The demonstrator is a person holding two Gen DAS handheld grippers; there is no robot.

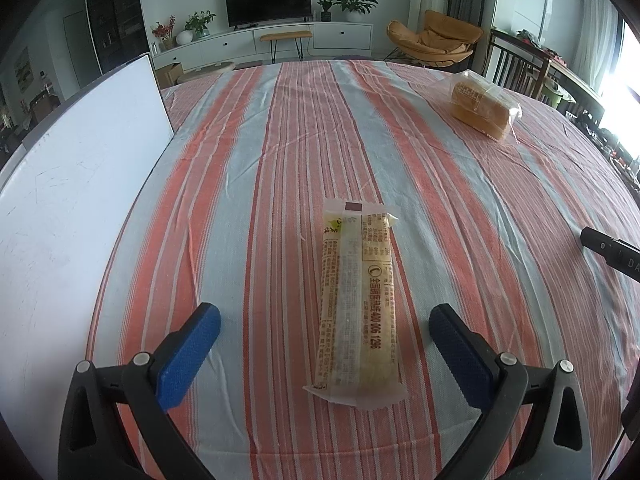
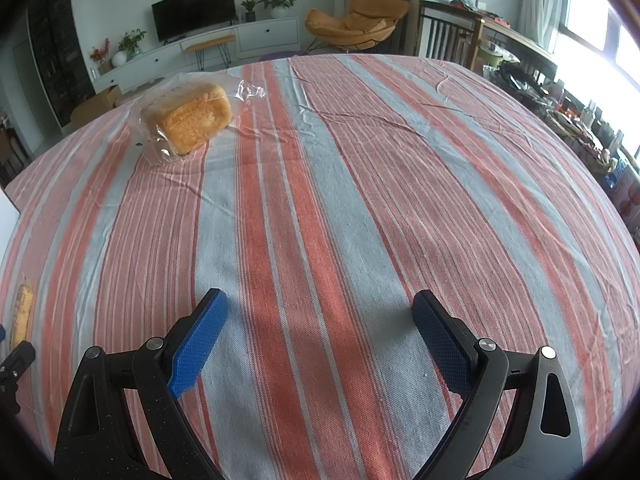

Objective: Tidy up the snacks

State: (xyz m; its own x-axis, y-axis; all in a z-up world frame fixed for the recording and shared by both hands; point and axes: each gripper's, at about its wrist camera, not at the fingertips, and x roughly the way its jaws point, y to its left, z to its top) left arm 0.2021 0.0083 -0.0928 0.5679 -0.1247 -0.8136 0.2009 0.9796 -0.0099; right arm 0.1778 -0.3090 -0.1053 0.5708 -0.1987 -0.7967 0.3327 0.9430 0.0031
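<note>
1. left gripper (image 1: 324, 320): blue pads spread wide apart, nothing clamped, hovering low over the striped tablecloth (image 1: 280, 152) near the near edge of the tabletop.
2. snack bar (image 1: 356, 304) in a long clear wrapper with printed text: flat on the cloth, lengthwise between the two blue pads, nearer the right one, touching neither; far end reaching past the fingertips toward the middle of the tabletop.
3. bread loaf (image 1: 480, 110) in a loose clear bag: toward the far right part of the tabletop in the left wrist view, well apart from the snack bar.
4. white board (image 1: 72, 184): standing along the left edge of the tabletop, beside the left gripper.
5. right gripper (image 2: 320, 318): pads also wide apart and holding nothing, above bare striped cloth near the near edge; its black tip showing at the right border of the left wrist view.
6. seen from the right wrist: bread loaf (image 2: 188, 120) toward the far left part of the tabletop, bag end crumpled toward the right; snack bar (image 2: 22, 314) just visible at the left border, next to a black part of the left gripper.
7. beyond the far edge: television (image 1: 268, 0), potted plants and an orange chair (image 1: 436, 38).
</note>
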